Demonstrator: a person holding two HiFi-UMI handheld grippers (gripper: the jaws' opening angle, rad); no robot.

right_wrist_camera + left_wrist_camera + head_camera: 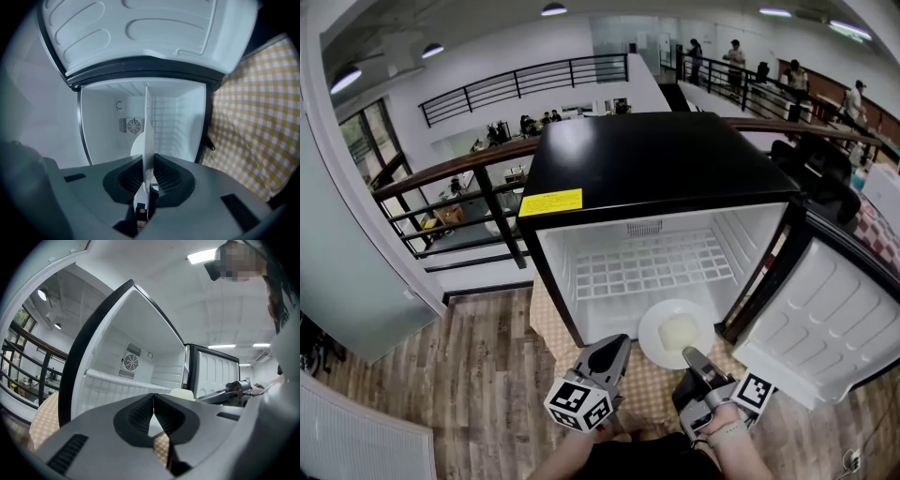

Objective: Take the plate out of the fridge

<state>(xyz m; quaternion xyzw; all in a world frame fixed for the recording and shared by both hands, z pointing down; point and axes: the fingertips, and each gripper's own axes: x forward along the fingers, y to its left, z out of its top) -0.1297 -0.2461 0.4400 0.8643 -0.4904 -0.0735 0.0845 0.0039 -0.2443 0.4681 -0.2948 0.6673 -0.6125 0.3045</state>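
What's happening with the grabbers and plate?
Right gripper shut on rim of round white plate. Left gripper shut, empty. Plate at open front of black fridge, nothing blocking.

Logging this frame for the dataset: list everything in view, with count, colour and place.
mini fridge: 1, black outside, white inside, middle
fridge door: 1, white lining, swung open at right
wire shelf: 1, white, inside the fridge
plate: 1, white, low at the fridge's front edge
sticker: 1, yellow, front left of the fridge top
cloth: 1, yellow-and-white checked, under the fridge front
railing: 1, dark, behind the fridge
people: several, far background, upper right
left gripper: 1, grey, shut and empty, left of the plate
right gripper: 1, grey, shut on the plate's rim
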